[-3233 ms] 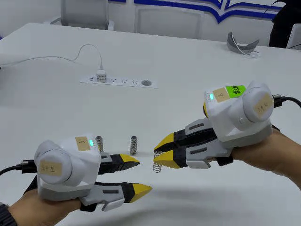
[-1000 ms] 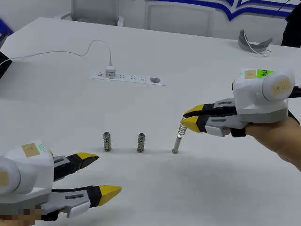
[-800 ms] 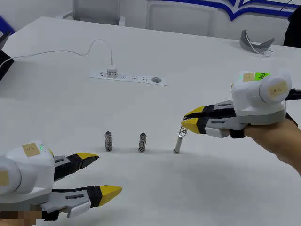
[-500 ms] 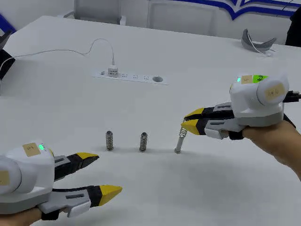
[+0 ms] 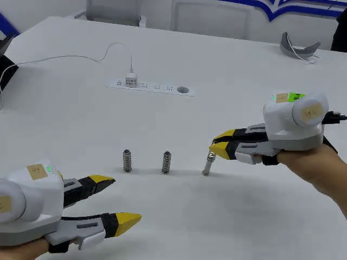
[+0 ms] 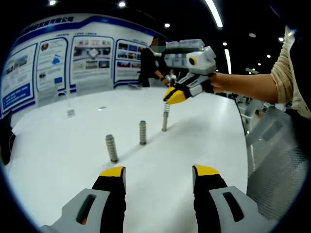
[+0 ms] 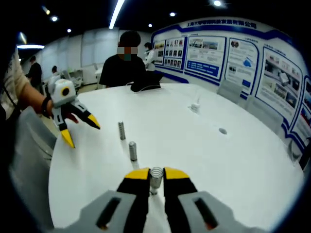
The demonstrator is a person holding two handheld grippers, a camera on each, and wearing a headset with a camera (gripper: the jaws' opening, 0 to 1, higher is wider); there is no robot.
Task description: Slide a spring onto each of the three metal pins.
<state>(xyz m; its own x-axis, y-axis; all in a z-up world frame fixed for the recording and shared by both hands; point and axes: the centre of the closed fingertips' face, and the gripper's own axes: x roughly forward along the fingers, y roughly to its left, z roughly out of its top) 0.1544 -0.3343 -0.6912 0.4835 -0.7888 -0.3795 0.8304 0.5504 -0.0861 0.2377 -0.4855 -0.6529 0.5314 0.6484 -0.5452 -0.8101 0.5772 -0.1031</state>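
Smooth white table [image 5: 162, 59]; right gripper [image 5: 216, 144] around coiled spring [image 5: 211, 157] atop slim pin [image 5: 206, 170]

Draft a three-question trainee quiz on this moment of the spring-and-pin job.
1. True or false: the left tool has its jaws closed.
2. How many pins on the table wear a spring that no tool touches? A one, B two, C three.
3. Fill in: the right tool is shut on the ___ atop the rightmost pin.
Key: 1 false, they stand open. 2 B, the left pin and middle pin. 3 spring.
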